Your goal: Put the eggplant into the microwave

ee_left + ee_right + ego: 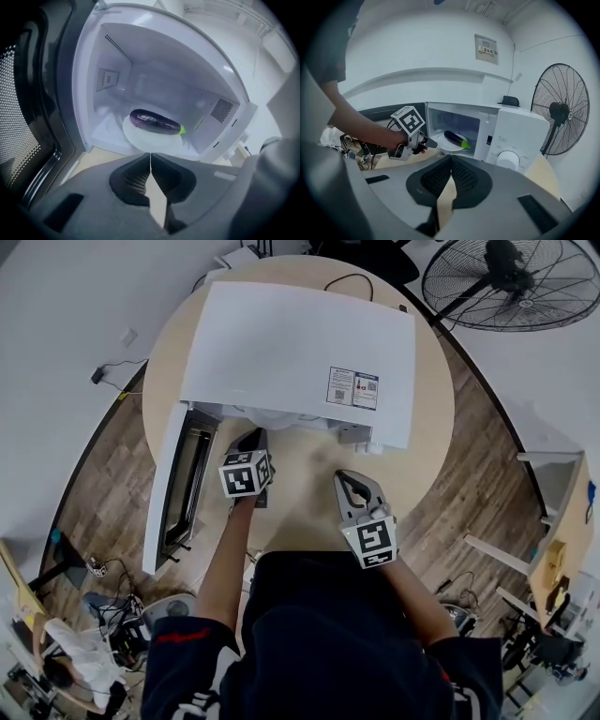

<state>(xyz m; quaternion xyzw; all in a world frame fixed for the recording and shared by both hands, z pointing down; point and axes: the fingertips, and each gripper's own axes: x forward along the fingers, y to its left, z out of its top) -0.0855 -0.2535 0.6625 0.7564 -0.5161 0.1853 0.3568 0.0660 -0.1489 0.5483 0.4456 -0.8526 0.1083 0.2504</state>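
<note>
A dark purple eggplant (154, 121) with a green stem end lies on the white turntable plate (140, 139) inside the open white microwave (300, 343). The right gripper view shows the eggplant (456, 138) in the cavity too. My left gripper (150, 154) is shut and empty, just outside the microwave's mouth, a short way from the plate. The microwave door (173, 488) stands swung open to its left. My right gripper (354, 479) is shut with nothing in it, held over the table in front of the control panel (509, 159).
The microwave sits on a round wooden table (422, 446). A standing fan (511, 282) is at the back right. A wooden shelf (562, 540) is at the right, and cables and clutter (103, 615) lie on the floor at the left.
</note>
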